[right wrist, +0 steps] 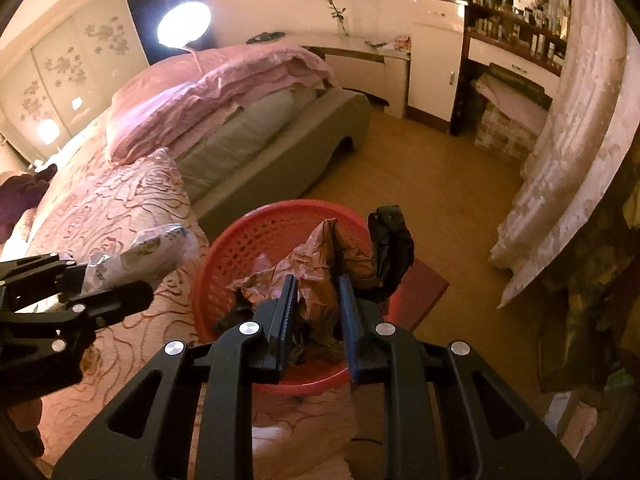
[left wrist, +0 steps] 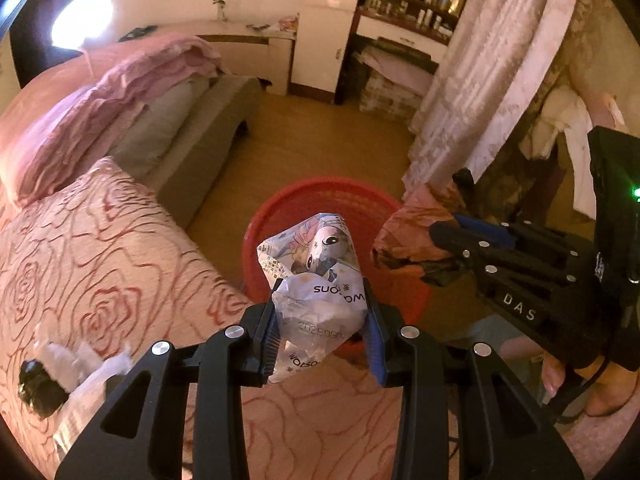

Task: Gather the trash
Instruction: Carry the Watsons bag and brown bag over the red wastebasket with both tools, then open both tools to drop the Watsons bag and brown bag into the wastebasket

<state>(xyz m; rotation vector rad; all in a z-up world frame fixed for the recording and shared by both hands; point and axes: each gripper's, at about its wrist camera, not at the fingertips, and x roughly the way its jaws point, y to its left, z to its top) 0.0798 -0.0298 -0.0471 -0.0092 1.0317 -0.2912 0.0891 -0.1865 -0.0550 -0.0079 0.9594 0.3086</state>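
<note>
My left gripper (left wrist: 320, 316) is shut on a crumpled white printed wrapper (left wrist: 316, 276) and holds it above the red perforated basket (left wrist: 288, 208) on the floor by the bed. My right gripper (right wrist: 318, 304) is shut on a crumpled pink-brown and black wrapper (right wrist: 320, 264), held over the same basket (right wrist: 256, 236). In the left wrist view the right gripper (left wrist: 436, 240) and its wrapper (left wrist: 404, 228) hang over the basket's right rim. In the right wrist view the left gripper (right wrist: 80, 280) with the white wrapper (right wrist: 148, 252) is at the left, over the bed edge.
A bed with a pink rose-patterned cover (left wrist: 92, 264) lies left of the basket. White tissue and a black object (left wrist: 52, 372) lie on the cover. A folded pink duvet (right wrist: 224, 92), a lace curtain (right wrist: 568, 152) at right, cabinets and shelves (right wrist: 512, 20) at the back.
</note>
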